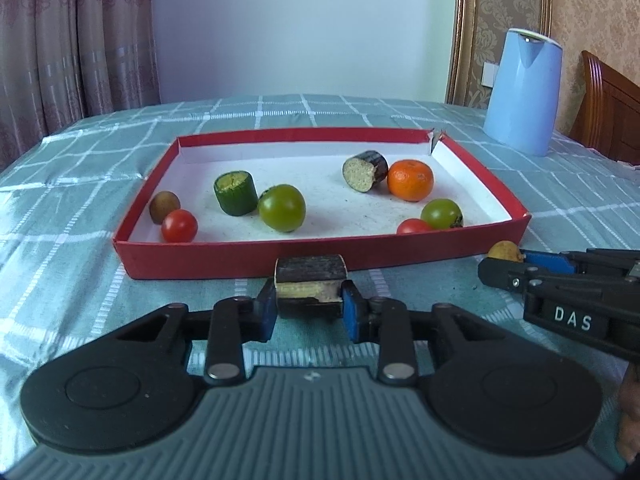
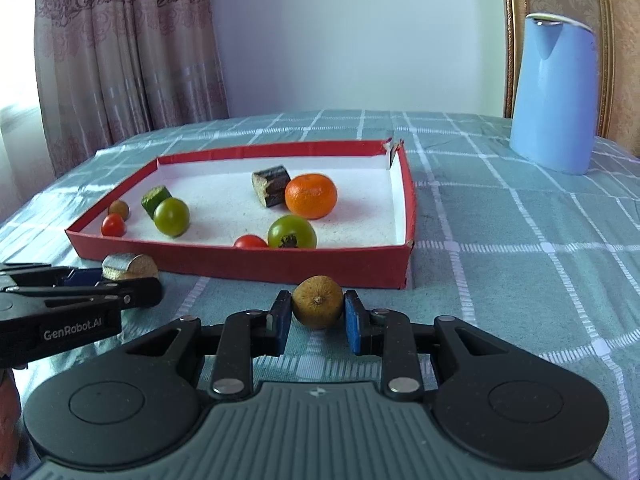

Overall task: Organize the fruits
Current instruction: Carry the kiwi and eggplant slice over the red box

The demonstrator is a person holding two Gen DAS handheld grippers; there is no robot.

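Note:
My left gripper (image 1: 310,300) is shut on a dark-barked cane chunk (image 1: 310,270), held just in front of the red tray (image 1: 248,258); the right wrist view shows that chunk (image 2: 129,266) at far left. Beside it, my right gripper (image 2: 318,314) is shut on a small brown round fruit (image 2: 318,306), also before the tray's (image 2: 240,266) front wall. Lying in the tray are a mandarin (image 1: 410,180), another cane chunk (image 1: 365,176), a cucumber piece (image 1: 236,192), two green tomatoes (image 1: 282,208) (image 1: 441,213), red cherry tomatoes (image 1: 179,226) and a brown fruit (image 1: 164,206).
A tall blue kettle (image 1: 522,92) stands on the checked teal tablecloth (image 1: 80,200) behind the tray's right corner. A wooden chair back (image 1: 608,112) rises at the far right. Curtains (image 1: 72,40) hang behind the table on the left.

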